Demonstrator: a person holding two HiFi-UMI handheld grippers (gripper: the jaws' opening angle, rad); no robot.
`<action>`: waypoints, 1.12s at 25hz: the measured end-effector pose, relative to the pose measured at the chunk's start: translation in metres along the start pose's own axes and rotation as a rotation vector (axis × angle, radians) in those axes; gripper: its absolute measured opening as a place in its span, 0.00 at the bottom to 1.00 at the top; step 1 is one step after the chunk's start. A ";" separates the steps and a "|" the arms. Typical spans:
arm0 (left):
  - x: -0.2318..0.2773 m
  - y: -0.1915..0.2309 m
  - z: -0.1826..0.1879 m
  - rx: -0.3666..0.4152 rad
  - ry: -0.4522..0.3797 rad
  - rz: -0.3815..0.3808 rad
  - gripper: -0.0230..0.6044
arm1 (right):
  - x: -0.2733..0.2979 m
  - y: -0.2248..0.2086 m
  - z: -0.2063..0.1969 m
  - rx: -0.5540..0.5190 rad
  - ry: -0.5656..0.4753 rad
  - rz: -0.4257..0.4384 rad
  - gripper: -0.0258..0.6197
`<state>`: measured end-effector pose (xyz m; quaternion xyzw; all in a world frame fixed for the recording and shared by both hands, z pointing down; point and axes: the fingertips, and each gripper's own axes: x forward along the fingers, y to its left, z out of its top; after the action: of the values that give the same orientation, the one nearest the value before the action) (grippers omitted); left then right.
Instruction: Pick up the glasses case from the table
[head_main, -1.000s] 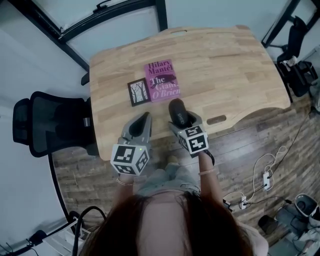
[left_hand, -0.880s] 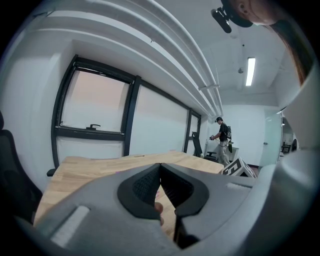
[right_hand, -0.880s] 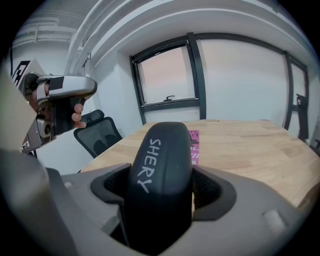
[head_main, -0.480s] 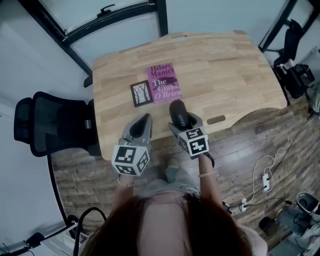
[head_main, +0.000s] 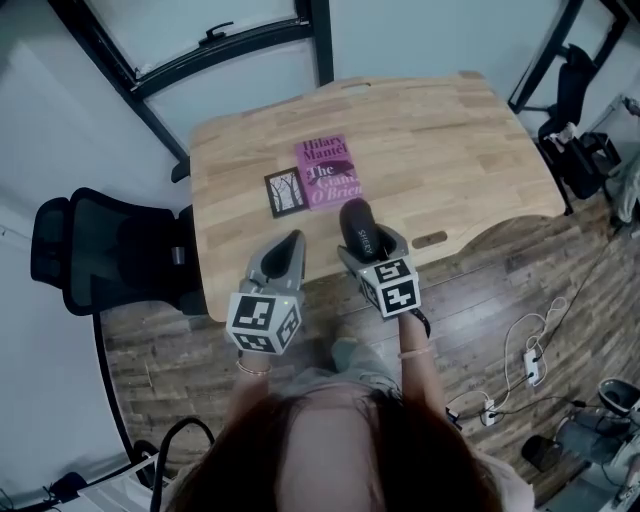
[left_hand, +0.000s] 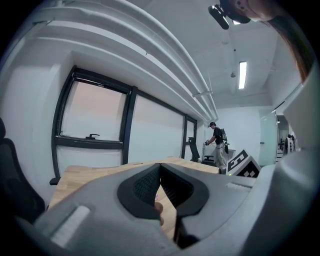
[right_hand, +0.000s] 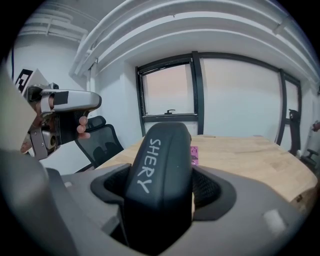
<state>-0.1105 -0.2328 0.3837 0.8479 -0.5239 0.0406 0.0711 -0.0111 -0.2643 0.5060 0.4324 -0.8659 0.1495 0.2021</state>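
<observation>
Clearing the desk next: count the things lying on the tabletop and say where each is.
2. A purple book lies near the table's middle; a small dark tree-picture card lies at its left edge. The glasses case is clamped in the right hand-held gripper, not counted.

Left gripper (head_main: 293, 243) closed; right gripper (head_main: 362, 243) clamps glasses case (head_main: 353, 217).

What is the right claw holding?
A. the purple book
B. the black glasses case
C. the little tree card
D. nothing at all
B: the right claw is closed around the black glasses case, with one pad pressed on each side, while the purple book lies flat on the table.
</observation>
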 end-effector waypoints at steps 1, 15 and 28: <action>-0.003 -0.001 0.002 0.001 -0.005 -0.001 0.05 | -0.003 0.001 0.002 -0.004 -0.005 -0.003 0.62; -0.034 -0.015 0.023 0.034 -0.064 -0.057 0.05 | -0.051 0.024 0.033 -0.048 -0.102 -0.062 0.62; -0.062 -0.026 0.035 0.064 -0.094 -0.093 0.05 | -0.088 0.048 0.057 -0.098 -0.187 -0.114 0.62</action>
<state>-0.1152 -0.1722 0.3382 0.8741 -0.4850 0.0142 0.0211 -0.0149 -0.2002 0.4099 0.4825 -0.8614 0.0543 0.1495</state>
